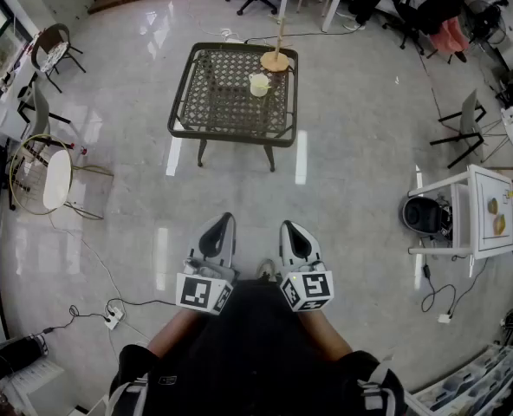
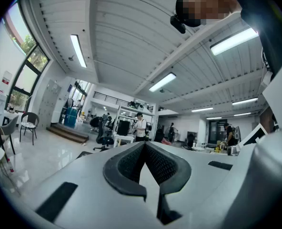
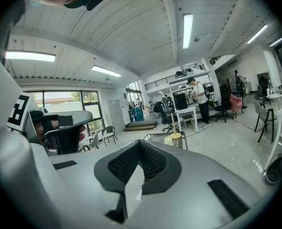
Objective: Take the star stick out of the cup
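Note:
A pale cup [image 1: 258, 84] stands on the far right part of a dark lattice-top table [image 1: 224, 102], well ahead of me across the floor. Too small from here to make out is any stick inside it. Beside it is a round wooden base [image 1: 275, 61] with a thin upright pole. Both grippers are held close to my body, far from the table. My left gripper [image 1: 224, 221] is shut and empty, its pads [image 2: 156, 162] meeting. My right gripper [image 1: 288, 226] is likewise shut and empty. In the right gripper view the table [image 3: 161, 137] and cup [image 3: 168, 139] appear small beyond the jaws.
Shiny grey floor lies between me and the table. A round wire chair [image 1: 42, 178] stands at left, a white side table [image 1: 484, 211] with a black bin [image 1: 425, 215] at right. Cables and a power strip [image 1: 111, 317] lie at lower left. Office chairs and desks line the back.

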{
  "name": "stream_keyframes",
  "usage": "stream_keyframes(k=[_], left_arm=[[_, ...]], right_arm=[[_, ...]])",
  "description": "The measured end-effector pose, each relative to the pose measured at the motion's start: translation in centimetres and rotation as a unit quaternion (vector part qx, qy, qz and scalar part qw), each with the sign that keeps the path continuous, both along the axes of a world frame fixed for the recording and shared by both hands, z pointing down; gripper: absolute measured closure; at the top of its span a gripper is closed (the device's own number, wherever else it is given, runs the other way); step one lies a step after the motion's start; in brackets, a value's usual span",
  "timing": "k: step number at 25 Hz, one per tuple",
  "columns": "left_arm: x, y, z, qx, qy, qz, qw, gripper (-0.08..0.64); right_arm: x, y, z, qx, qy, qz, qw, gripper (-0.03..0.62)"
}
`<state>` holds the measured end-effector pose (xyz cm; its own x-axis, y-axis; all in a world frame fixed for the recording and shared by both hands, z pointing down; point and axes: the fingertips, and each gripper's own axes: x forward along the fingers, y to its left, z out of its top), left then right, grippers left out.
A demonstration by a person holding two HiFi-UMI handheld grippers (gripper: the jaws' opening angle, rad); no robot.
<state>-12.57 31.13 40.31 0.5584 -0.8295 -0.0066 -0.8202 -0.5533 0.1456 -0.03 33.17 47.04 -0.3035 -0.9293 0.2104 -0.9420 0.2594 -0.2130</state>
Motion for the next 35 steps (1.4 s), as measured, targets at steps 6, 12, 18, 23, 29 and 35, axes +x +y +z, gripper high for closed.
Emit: stream_keyframes(k=[6,12,18,23,29,35], left_arm=[[0.9,0.0,-0.3,0.002,-0.003,0.001,1.0,0.545],[2.6,-0.2,-0.4,0.005,-0.007,0.0,1.0,0.545],[5.3,-1.0,-0.2,0.009,-0.008,-0.005,0.9999,0.545],[8.3,-1.6,0.0,0.009,-0.008,-0.016,0.9998,0.545],[11.6,-2.7,0.4,0.008,-0.018,-0.031,0.9993,0.545],[11.7,-5.7,1.4,-0.006,-0.031,-0.041,0.9986,0.545]], right_arm=[[0.6,0.0,-0.3,0.004,-0.003,-0.001,1.0,0.581],[2.1,-0.2,-0.3,0.008,-0.009,-0.005,1.0,0.583],[4.8,-1.0,-0.5,0.016,-0.029,-0.011,0.999,0.583],[7.4,-1.6,-0.1,0.017,-0.03,-0.025,0.999,0.583],[10.5,-3.8,0.9,0.012,-0.032,-0.048,0.998,0.583],[11.2,-7.2,2.0,0.003,-0.032,-0.053,0.998,0.583]])
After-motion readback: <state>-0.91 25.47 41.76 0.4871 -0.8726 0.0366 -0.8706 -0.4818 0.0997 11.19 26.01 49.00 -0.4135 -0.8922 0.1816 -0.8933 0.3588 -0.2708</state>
